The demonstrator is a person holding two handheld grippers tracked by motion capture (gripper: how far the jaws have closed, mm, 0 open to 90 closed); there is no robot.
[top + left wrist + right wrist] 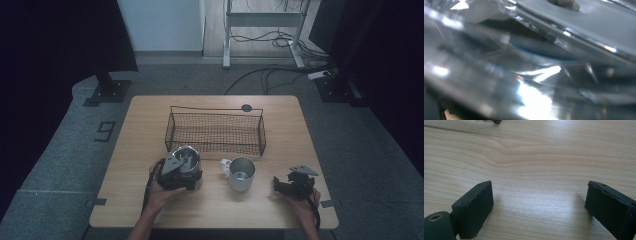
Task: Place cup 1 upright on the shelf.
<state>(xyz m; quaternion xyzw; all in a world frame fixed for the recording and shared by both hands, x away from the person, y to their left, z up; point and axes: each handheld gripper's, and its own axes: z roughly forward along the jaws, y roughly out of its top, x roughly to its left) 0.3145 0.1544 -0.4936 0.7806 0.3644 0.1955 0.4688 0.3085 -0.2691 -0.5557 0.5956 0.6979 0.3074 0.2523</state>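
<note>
A shiny, clear glass-like object (186, 156) sits at the front of my left gripper (181, 172), just before the front left corner of the black wire basket (215, 111). Its glossy surface (536, 75) presses close against the left gripper view and hides the jaws; the gripper appears shut on it. A steel mug (241, 173) stands upright between the two hands, handle to the left. My right gripper (279, 184) rests near the table's front right, jaws wide apart over bare wood (539, 202), nothing between them.
The wooden table (145, 120) has a round black grommet (246, 107) behind the basket. A basket corner (495, 121) peeks in at the top of the right gripper view. Dark stands and cables lie on the floor beyond the table.
</note>
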